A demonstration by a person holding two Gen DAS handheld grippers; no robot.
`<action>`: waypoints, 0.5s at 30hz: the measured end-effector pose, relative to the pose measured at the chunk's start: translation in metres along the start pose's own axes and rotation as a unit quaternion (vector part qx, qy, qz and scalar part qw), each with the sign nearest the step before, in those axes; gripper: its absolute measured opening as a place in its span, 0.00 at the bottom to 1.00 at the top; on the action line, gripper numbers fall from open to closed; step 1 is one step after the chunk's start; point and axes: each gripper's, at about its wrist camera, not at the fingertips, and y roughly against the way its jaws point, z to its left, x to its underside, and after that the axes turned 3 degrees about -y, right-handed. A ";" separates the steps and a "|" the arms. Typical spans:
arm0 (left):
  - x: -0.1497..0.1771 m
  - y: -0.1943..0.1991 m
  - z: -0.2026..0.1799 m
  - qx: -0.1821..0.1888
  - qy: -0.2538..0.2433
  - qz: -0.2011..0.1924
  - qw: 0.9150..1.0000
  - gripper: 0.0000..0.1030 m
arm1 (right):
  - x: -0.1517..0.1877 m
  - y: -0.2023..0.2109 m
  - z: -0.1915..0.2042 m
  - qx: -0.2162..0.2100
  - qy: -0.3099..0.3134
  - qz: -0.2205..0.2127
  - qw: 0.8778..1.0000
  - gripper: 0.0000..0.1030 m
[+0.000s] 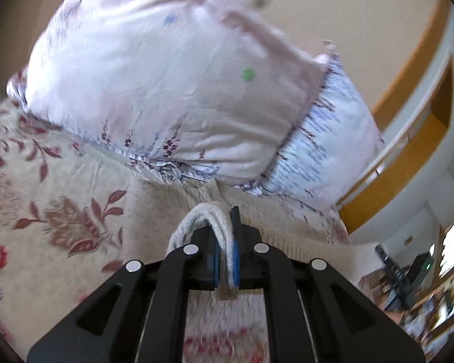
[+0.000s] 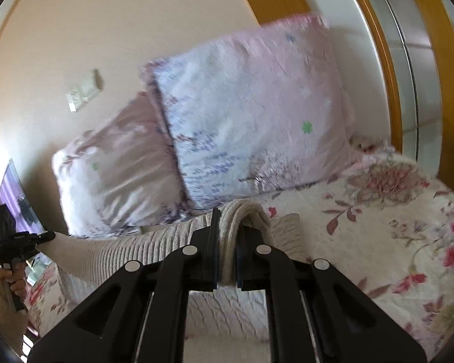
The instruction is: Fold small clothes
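Each gripper, left (image 1: 225, 242) and right (image 2: 228, 242), is clamped on an edge of the cream ribbed garment (image 2: 142, 251), stretched between them above the floral bedspread (image 2: 393, 227). Beyond the garment, two pillows (image 2: 251, 115) lean against the wall (image 2: 106, 24).

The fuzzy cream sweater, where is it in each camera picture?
Left wrist view: the cream sweater is pinched at bottom centre in the left gripper.
Right wrist view: it stretches from bottom centre to the left edge.
Shared landmark: the pink flowered pillow behind it.
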 end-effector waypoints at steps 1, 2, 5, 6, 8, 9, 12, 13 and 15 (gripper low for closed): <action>-0.004 -0.019 0.009 0.000 0.021 0.011 1.000 0.06 | 0.001 -0.016 -0.007 0.004 -0.017 0.015 1.000 0.08; -0.006 -0.031 0.015 -0.001 0.030 0.018 0.999 0.06 | 0.002 -0.029 -0.013 0.009 -0.032 0.029 0.999 0.08; -0.008 -0.066 0.030 -0.013 0.042 0.040 0.998 0.06 | 0.007 -0.066 -0.027 0.023 -0.066 0.068 0.995 0.08; -0.007 -0.074 0.033 -0.017 0.045 0.047 0.998 0.06 | 0.009 -0.075 -0.030 0.028 -0.070 0.076 0.994 0.08; -0.006 -0.090 0.042 -0.024 0.056 0.057 0.996 0.06 | 0.012 -0.090 -0.035 0.038 -0.078 0.089 0.992 0.08; -0.006 -0.094 0.046 -0.024 0.063 0.060 0.996 0.06 | 0.013 -0.094 -0.037 0.041 -0.083 0.093 0.991 0.08; -0.004 -0.108 0.063 -0.016 0.100 0.073 0.992 0.06 | 0.013 -0.110 -0.044 0.045 -0.101 0.110 0.988 0.08; -0.002 -0.114 0.069 -0.011 0.116 0.078 0.990 0.06 | 0.013 -0.117 -0.046 0.047 -0.109 0.123 0.985 0.08; -0.001 -0.119 0.076 -0.003 0.137 0.084 0.987 0.08 | 0.010 -0.127 -0.049 0.050 -0.129 0.140 0.980 0.09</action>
